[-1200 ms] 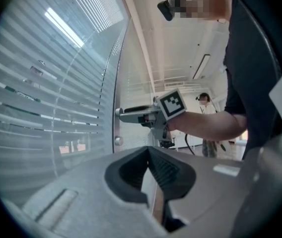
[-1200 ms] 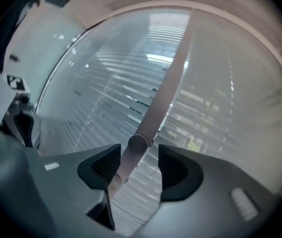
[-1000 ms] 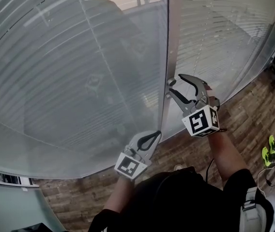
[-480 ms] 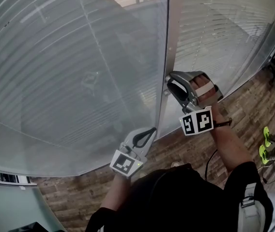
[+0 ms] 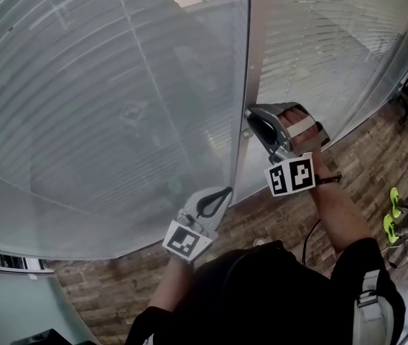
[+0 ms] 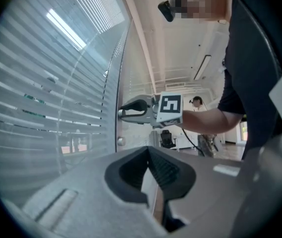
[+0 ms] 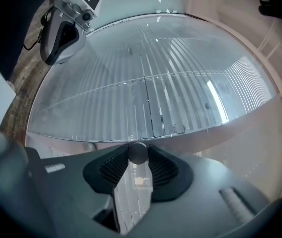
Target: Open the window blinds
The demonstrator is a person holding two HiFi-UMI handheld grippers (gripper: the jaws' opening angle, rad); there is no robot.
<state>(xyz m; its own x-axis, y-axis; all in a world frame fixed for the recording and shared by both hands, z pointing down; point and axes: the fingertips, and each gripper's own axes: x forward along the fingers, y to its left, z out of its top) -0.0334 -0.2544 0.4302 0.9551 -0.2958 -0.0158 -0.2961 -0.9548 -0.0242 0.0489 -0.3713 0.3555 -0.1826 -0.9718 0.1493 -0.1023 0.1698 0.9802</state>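
First, window blinds (image 5: 82,85): they hung behind the glass and filled the panes on both sides of the frame post. The slats were let down across the whole window, with a thin strip of the outside showing at the very top.
Floor (image 5: 376,157): brown wooden planks ran along the foot of the window, below and to the right in the head view.
Frame post (image 5: 253,56): a pale metal upright stood between the two panes and carried the knob on its face.
Person's forearm (image 5: 337,207): bare and reaching up toward the post, it bore the right gripper with its marker cube facing the head camera.
Right gripper (image 7: 138,153): it was held against the frame post, pointing almost level. Its jaws had just been closing and stood partly drawn in. The ribbed pads (image 7: 112,168) pressed on either side of the knob, so it had hold of the knob.
Left gripper (image 5: 222,196): lower down and left of the post, near the glass but apart from it. Its jaws met at the tips with nothing between them.
Knob (image 7: 138,151): a small round grey knob on the frame post, clamped between the right gripper's pad tips. It was well apart from the left gripper.
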